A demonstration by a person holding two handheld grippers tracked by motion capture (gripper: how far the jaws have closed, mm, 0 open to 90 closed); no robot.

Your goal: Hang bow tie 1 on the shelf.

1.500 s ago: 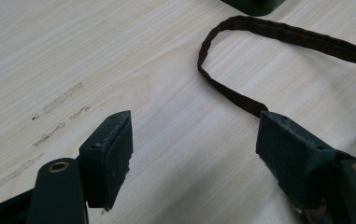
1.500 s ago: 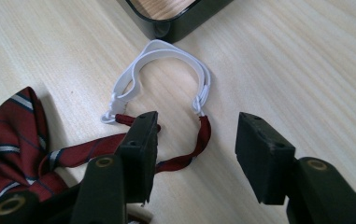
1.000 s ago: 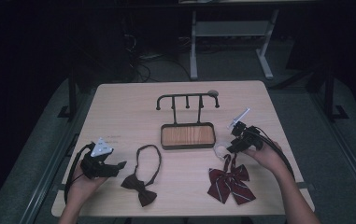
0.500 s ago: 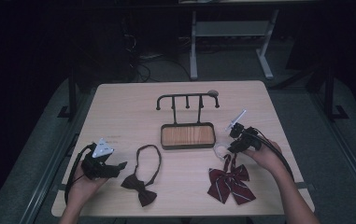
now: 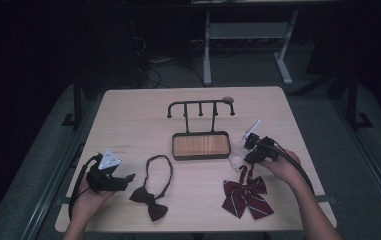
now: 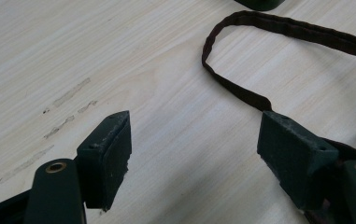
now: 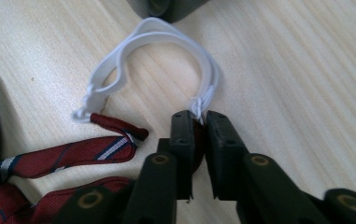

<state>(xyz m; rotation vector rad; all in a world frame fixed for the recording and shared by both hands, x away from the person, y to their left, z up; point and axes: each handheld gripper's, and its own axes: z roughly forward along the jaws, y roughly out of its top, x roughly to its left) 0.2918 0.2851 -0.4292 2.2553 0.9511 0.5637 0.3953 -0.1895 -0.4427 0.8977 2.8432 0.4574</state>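
Item: red striped bow tie point(image 5: 247, 194), table's 5 o'clock sector. Right gripper point(image 7: 200, 122): jaws nearly closed, pinching its white elastic loop point(image 7: 166, 35) at the knot. Judged best handled by lifting slowly so the elastic stays seated. Left gripper point(image 6: 192, 149): jaws wide, empty, beside brown bow tie's strap point(image 6: 278, 30). Legible writing: none.

A light wooden table point(image 5: 128, 120) with pale grain stands in the middle of a very dim room, the brightest surface there. Grey carpeted floor point(image 5: 328, 130) surrounds it. At 12 o'clock, beyond the far edge, a white-framed desk or stand point(image 5: 208, 55) rises on two legs joined by a crossbar, with dark cables point(image 5: 150, 62) tangled on the floor at 11 o'clock. Black metal supports point(image 5: 77, 100) flank the table at 9 and 3 o'clock. Farther back lies darkness.
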